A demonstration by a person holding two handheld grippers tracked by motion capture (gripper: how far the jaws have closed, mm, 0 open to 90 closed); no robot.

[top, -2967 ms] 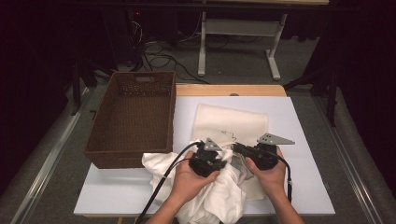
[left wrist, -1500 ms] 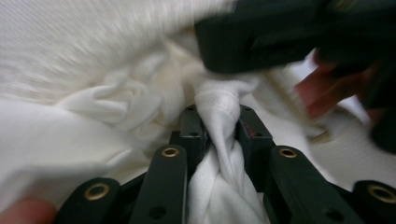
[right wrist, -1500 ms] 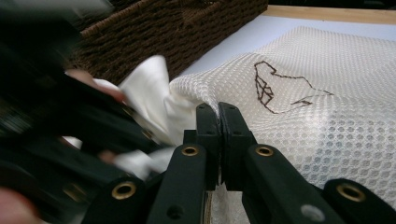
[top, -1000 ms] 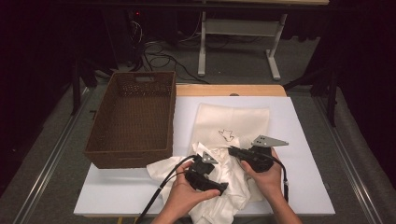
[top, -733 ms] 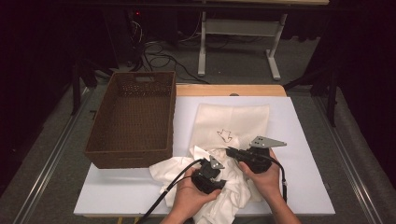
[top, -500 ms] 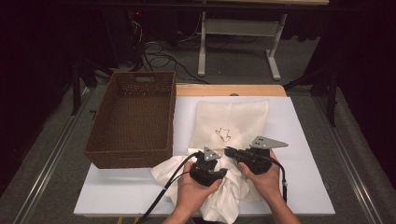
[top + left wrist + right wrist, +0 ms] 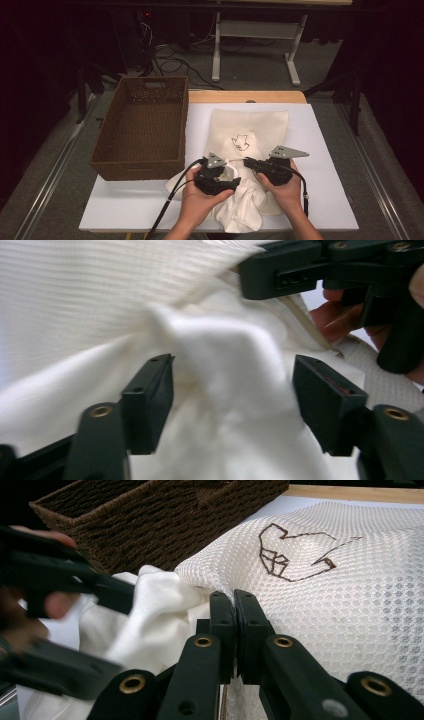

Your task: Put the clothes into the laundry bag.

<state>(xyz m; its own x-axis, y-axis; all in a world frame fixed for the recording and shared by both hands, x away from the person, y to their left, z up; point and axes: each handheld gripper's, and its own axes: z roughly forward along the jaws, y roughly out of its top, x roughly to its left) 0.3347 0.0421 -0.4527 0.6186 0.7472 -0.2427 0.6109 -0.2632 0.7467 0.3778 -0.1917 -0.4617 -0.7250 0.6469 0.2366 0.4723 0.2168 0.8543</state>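
Cloth [image 7: 220,365] sits between the left tool's [image 7: 232,390] just-reopened jaws, ungripped, while the right tool [image 7: 233,602] pinches the mesh bag's [image 7: 350,595] edge shut, so stuffing continues.

A brown wicker basket [image 7: 142,125] sits on the white table [image 7: 330,150] beyond and left of the tongs; a desk frame [image 7: 255,35] stands farther off.

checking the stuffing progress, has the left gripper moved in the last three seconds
Yes. The left gripper now sits nearer the table's front edge, farther from the basket.
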